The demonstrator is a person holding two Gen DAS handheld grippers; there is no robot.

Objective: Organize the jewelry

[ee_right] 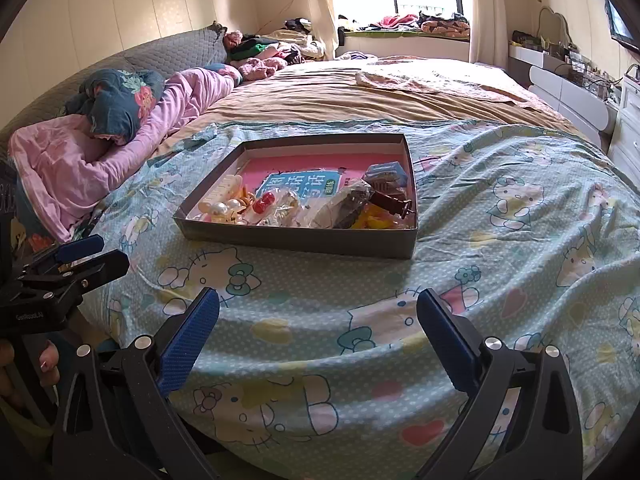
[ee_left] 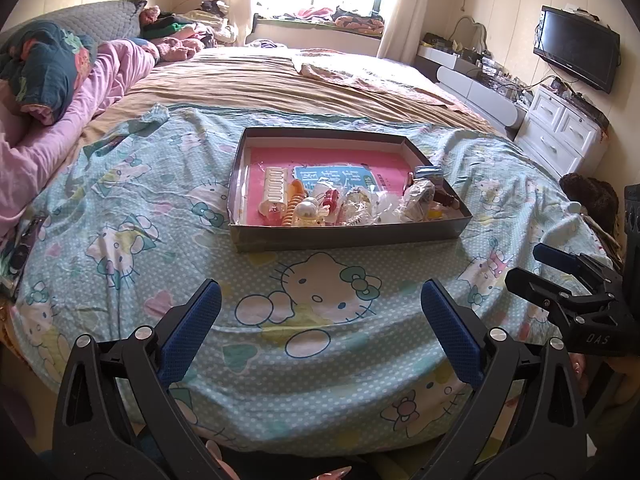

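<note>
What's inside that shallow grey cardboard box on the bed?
The shallow grey cardboard box holds a white comb-like hair clip, a pearl ornament and clear packets on a pink-and-blue booklet, whose lower part is covered.

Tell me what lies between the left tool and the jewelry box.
Only bare cartoon-cat bedsheet separates the left tool from the box; the left wrist view shows it.

White lettering "DAS" on the black body of the right gripper (ee_left: pixel 560 276), "GenRobot.AI" on the left gripper (ee_right: pixel 92 254), and large white Chinese characters, too skewed to read, on the blue card (ee_right: pixel 298 188) in the tray.
</note>
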